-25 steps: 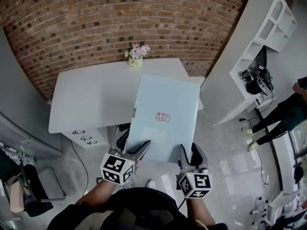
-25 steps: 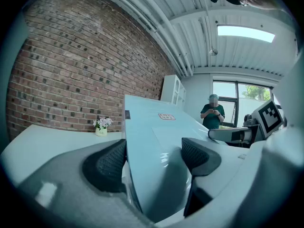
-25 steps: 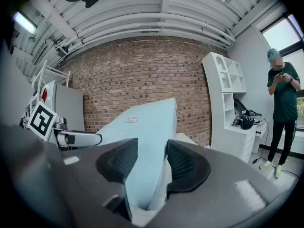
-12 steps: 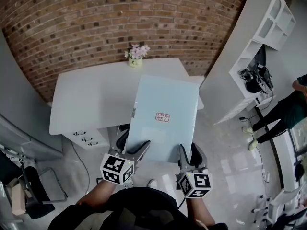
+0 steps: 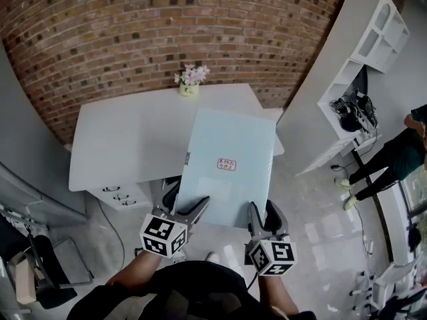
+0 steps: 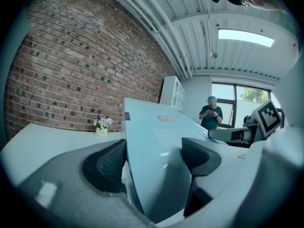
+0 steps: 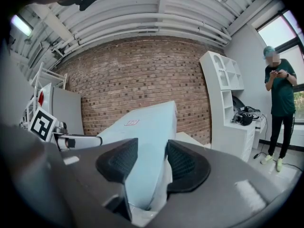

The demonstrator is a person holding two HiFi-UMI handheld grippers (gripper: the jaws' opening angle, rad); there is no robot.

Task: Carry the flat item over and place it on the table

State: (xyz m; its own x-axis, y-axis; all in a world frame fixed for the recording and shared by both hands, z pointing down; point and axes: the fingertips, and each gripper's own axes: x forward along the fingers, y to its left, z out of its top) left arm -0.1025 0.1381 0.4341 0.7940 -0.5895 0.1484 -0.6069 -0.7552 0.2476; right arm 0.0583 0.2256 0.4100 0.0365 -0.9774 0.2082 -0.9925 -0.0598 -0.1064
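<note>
A large pale blue flat panel (image 5: 230, 165) with a small red-printed label (image 5: 226, 165) is held in the air, its far end over the right part of the white table (image 5: 127, 139). My left gripper (image 5: 195, 209) is shut on the panel's near left edge, and my right gripper (image 5: 257, 213) is shut on its near right edge. In the left gripper view the panel (image 6: 156, 141) runs away between the two black pads (image 6: 105, 164). In the right gripper view the panel (image 7: 142, 132) sits edge-on between the pads (image 7: 183, 165).
A small vase of pink flowers (image 5: 190, 79) stands at the table's far edge by the brick wall (image 5: 167, 25). White shelving (image 5: 360, 65) lines the right wall. A person in green (image 5: 393, 155) stands at the far right. Drawers (image 5: 120, 192) sit under the table's near left.
The panel has moved slightly forward over the table; both grippers keep their hold on its near edge.
</note>
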